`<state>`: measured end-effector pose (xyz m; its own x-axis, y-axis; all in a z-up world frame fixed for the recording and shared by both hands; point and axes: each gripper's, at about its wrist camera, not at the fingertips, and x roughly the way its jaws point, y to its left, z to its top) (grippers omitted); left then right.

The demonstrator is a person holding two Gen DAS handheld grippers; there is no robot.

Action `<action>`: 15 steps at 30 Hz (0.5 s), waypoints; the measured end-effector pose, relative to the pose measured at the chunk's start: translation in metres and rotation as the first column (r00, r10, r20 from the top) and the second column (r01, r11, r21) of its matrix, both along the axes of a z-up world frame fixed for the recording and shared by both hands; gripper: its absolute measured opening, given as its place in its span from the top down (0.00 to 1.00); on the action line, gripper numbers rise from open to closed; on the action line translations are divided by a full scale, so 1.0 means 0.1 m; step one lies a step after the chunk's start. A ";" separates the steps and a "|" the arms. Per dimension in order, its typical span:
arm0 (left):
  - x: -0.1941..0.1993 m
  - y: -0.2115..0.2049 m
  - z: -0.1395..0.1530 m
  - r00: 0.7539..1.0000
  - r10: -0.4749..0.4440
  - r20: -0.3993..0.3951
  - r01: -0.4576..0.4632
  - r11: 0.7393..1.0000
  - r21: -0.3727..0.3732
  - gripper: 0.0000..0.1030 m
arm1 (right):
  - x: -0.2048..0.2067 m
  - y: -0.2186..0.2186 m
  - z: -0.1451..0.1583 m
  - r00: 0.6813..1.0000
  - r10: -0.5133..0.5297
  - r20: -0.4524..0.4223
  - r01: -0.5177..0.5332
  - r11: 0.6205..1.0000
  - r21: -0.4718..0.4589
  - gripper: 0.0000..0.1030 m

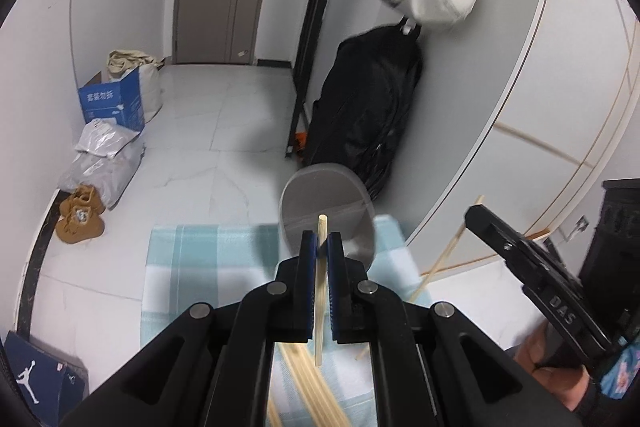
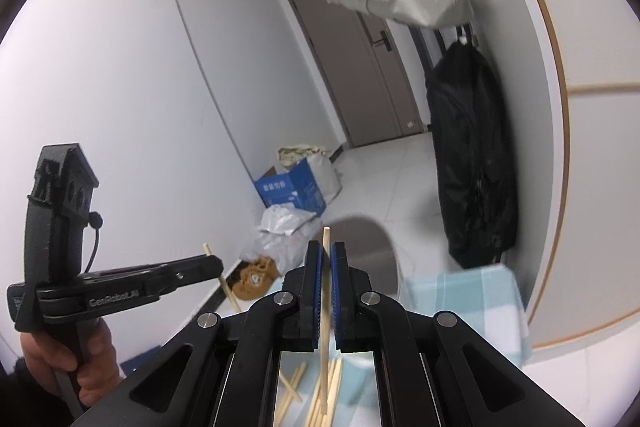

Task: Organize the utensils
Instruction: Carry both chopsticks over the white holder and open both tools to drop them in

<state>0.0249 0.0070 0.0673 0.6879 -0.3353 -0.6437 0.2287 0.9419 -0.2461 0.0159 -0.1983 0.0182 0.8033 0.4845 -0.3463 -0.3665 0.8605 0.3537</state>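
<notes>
Chopstick point(image 1: 320, 291) clamped upright in left hand-held gripper point(image 1: 321, 239)

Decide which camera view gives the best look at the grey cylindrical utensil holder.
The left wrist view: the grey cylindrical utensil holder shows its open mouth and inside on the checked cloth. The right wrist view shows only a blurred rim, partly behind the right gripper.

chopsticks point(image 2: 316, 399) on cloth point(image 1: 192, 267) | holder point(image 1: 324, 211) behind | shoes point(image 1: 80, 215) left
</notes>
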 end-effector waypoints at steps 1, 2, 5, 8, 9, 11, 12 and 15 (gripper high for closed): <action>0.03 0.01 0.10 1.000 -0.004 0.011 0.004 1.000 -0.013 0.99 | 0.03 -0.01 0.05 1.000 -0.001 0.006 0.001 1.000 0.002 0.96; 0.06 0.02 0.16 1.000 -0.007 0.019 0.007 1.000 -0.021 0.99 | 0.08 -0.03 0.13 1.000 -0.003 0.016 0.002 1.000 0.005 0.96; 0.16 0.03 0.37 0.999 -0.009 0.043 0.011 0.999 -0.047 0.99 | 0.23 -0.05 0.35 0.999 -0.006 0.040 0.005 1.000 0.004 0.96; 0.28 0.03 0.53 0.998 -0.009 0.064 0.013 0.998 -0.064 0.99 | 0.37 -0.04 0.55 0.998 -0.004 0.069 0.004 1.000 -0.002 0.96; 0.33 0.02 0.58 0.997 -0.007 0.074 0.011 0.998 -0.062 0.99 | 0.42 -0.03 0.61 0.997 -0.002 0.080 0.003 1.000 -0.009 0.96; 0.40 0.01 0.65 0.996 -0.001 0.093 0.006 0.999 -0.053 0.99 | 0.52 -0.01 0.71 0.995 0.000 0.099 0.002 1.000 -0.023 0.96; 0.45 0.00 0.68 0.995 -0.002 0.102 0.007 0.999 -0.046 0.99 | 0.56 0.01 0.76 0.994 0.002 0.108 0.002 1.000 -0.028 0.96; 0.56 -0.02 0.71 0.993 0.001 0.118 0.004 0.999 -0.038 0.99 | 0.73 0.05 0.84 0.992 0.000 0.125 0.004 0.999 -0.034 0.96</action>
